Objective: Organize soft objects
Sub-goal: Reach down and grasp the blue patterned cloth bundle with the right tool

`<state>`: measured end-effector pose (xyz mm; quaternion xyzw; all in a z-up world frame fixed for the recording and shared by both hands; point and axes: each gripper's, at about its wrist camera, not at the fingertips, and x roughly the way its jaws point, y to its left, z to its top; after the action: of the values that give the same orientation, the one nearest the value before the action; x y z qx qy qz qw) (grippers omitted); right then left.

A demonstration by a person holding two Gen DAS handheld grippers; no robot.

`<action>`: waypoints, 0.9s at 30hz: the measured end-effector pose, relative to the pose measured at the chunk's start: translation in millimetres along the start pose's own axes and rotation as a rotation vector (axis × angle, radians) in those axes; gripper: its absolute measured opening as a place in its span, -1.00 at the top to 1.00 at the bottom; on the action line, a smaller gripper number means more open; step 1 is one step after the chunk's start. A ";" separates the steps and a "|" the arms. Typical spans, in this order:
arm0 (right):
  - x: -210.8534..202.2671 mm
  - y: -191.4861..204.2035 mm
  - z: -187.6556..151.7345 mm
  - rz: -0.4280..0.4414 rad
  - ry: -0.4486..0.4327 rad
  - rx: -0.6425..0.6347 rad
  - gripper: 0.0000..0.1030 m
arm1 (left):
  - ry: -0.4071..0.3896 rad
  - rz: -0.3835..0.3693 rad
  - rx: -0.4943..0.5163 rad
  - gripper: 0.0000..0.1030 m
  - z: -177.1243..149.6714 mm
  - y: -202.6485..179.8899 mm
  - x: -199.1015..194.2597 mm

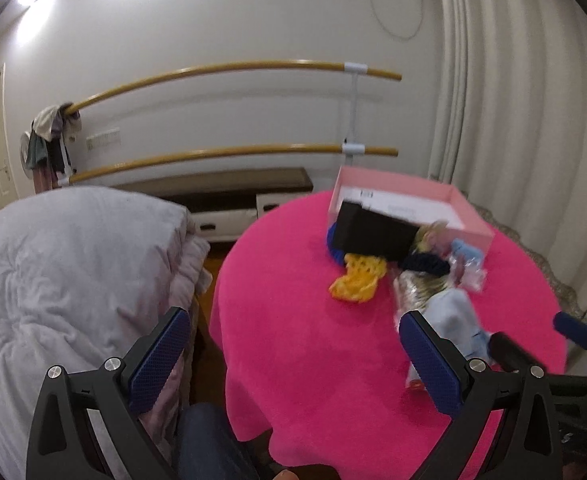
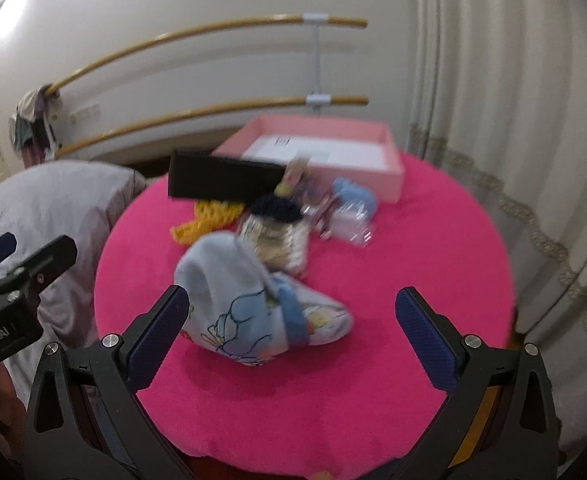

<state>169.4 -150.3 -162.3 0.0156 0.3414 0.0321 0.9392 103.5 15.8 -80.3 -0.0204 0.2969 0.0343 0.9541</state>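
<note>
Right gripper (image 2: 291, 328) jaws wide open, empty, hovering over blue cloth (image 2: 253, 300) at near side of pile. Left gripper (image 1: 293, 356) jaws also open, empty, off to left over table (image 1: 293, 340) edge. Behind cloth: shiny packet (image 2: 277, 244), dark scrunchie (image 2: 275, 208), yellow knit (image 2: 209, 218), black box (image 2: 221, 182) tipped over them. Pink tray (image 2: 391, 182) beyond pile, bare. Risks: limp cloth bunches, partial pinch, drops short of tray; jaws snag packet; dragging knit topples black box.
</note>
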 end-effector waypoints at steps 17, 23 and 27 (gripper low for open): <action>79.0 20.4 -8.3 0.078 0.082 -0.108 -0.36 | 0.117 -0.014 -0.023 -1.00 -1.1 8.6 103.6; 70.2 8.1 -11.4 0.129 0.074 -0.077 -0.02 | 0.137 -0.045 -0.009 -1.00 1.6 -1.4 121.8; 55.2 -12.0 -7.7 0.119 0.049 -0.036 -0.01 | 0.149 -0.056 0.021 -1.00 7.1 -14.4 139.1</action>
<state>207.3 -158.3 -204.1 0.0180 0.3619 0.0945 0.9272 222.9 9.3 -153.2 -0.0215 0.3669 0.0027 0.9300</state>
